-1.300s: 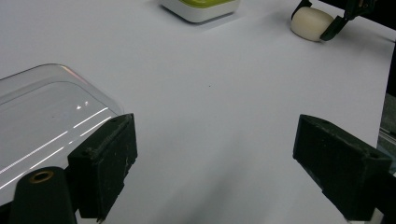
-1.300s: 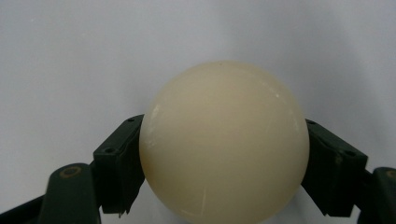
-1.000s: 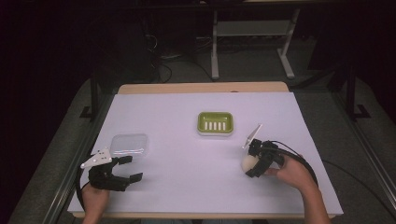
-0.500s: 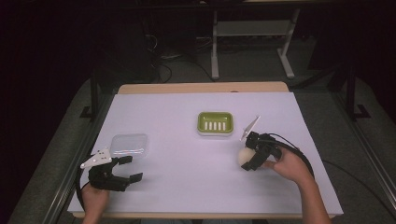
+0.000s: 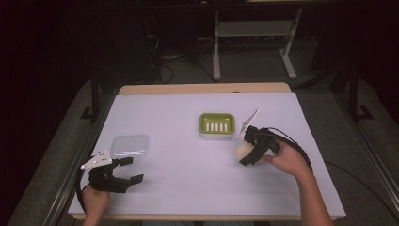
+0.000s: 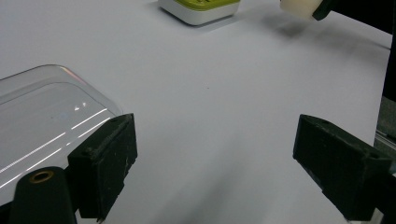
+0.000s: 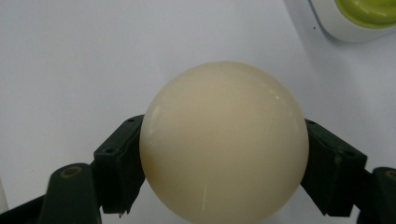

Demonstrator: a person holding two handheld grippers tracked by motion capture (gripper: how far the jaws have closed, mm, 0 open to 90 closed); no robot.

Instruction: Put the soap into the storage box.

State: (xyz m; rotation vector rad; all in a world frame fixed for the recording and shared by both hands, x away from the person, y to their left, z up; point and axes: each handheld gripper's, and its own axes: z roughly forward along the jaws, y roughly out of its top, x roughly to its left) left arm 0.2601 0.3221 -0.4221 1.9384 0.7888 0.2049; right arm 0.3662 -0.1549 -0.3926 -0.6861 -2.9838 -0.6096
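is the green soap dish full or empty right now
Empty. The green soap dish shows only its bare slotted bottom in the high view; the cream soap is clamped in the right gripper, off to its side.

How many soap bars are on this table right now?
1: the soap is clamped in the right gripper, beside the green dish. None seen elsewhere.

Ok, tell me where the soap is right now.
The soap sits clamped in the right gripper at the table's right side in the high view, just short and right of the green dish; in the right gripper view it sits between both jaws.
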